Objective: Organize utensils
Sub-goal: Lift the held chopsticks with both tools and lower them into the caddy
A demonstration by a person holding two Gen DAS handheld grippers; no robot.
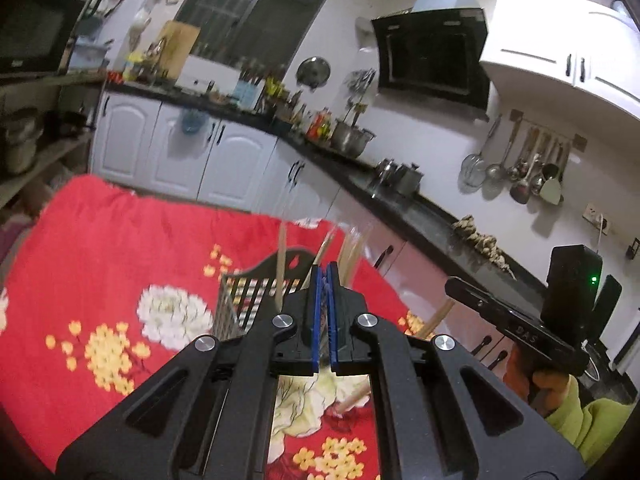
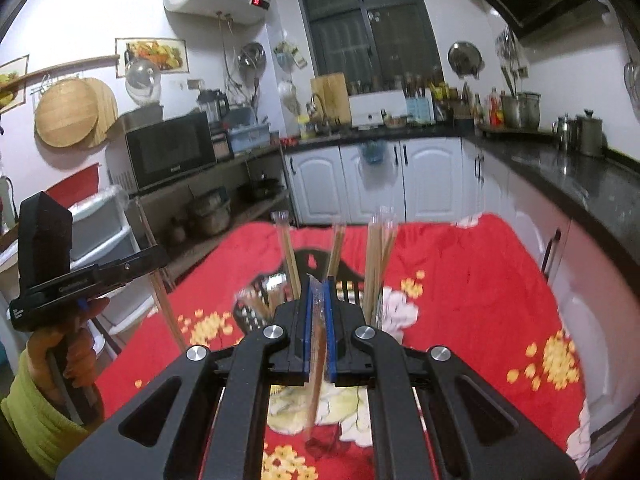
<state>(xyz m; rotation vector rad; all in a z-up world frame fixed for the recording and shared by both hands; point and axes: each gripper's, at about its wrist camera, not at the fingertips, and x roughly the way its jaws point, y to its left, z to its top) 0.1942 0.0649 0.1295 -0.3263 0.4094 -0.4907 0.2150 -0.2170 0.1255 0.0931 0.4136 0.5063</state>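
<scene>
Below our two grippers a red floral cloth [image 2: 480,280], black holder [image 2: 312,260] of chopsticks [image 2: 376,256] just ahead, right gripper [image 2: 318,284] clamped on a wrapped pair [image 2: 318,344], left gripper [image 1: 325,272] pressed together, white cabinets [image 2: 380,180] and dark counter [image 2: 580,176] beyond.

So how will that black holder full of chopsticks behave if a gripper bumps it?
The holder looks like thin slotted plastic, so probably light. The tall chopsticks rise well above its rim, likely making it top-heavy. It sits on the soft red cloth, so it may tip rather than slide.

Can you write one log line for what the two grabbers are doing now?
left gripper: shut, thin clear wrapper pinched | right gripper: shut on wrapped chopsticks | black basket: holds chopstick packs
</scene>
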